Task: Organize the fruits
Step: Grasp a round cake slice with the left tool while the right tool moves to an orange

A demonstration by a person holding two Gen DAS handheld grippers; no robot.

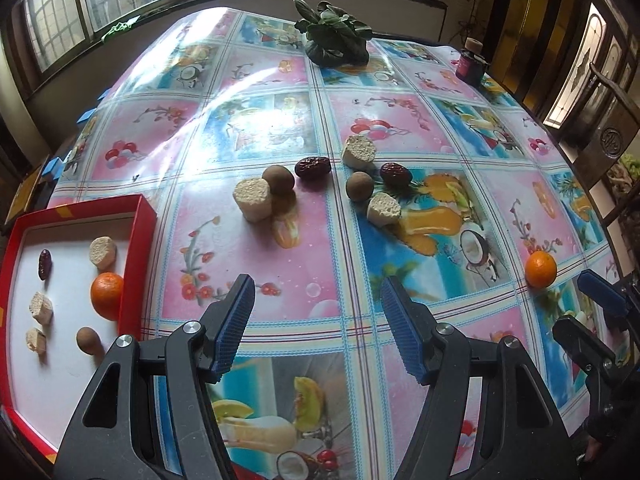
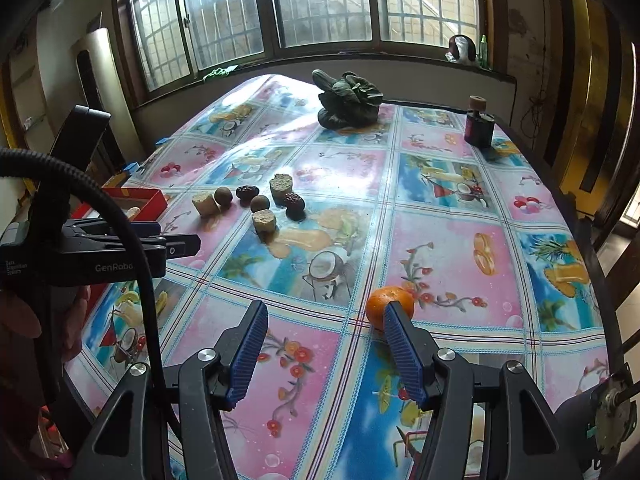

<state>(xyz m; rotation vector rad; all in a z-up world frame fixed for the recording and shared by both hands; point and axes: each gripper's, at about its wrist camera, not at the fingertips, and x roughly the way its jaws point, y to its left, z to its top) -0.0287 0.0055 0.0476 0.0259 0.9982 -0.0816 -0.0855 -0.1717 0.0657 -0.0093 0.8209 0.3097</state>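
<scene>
My left gripper hangs open over the tablecloth with nothing between its pads, just right of the red tray. Inside the tray lie an orange, a red date, a brown round fruit and pale chunks. A loose cluster sits mid-table: pale cylinders, brown round fruits and red dates. My right gripper is open and holds nothing. A second orange rests on the cloth just behind its right fingertip, partly hidden by it.
A leafy green vegetable lies at the table's far end and a dark jar stands at the far right. A wooden chair stands by the right edge. Windows line the far wall. A hand holds the left gripper.
</scene>
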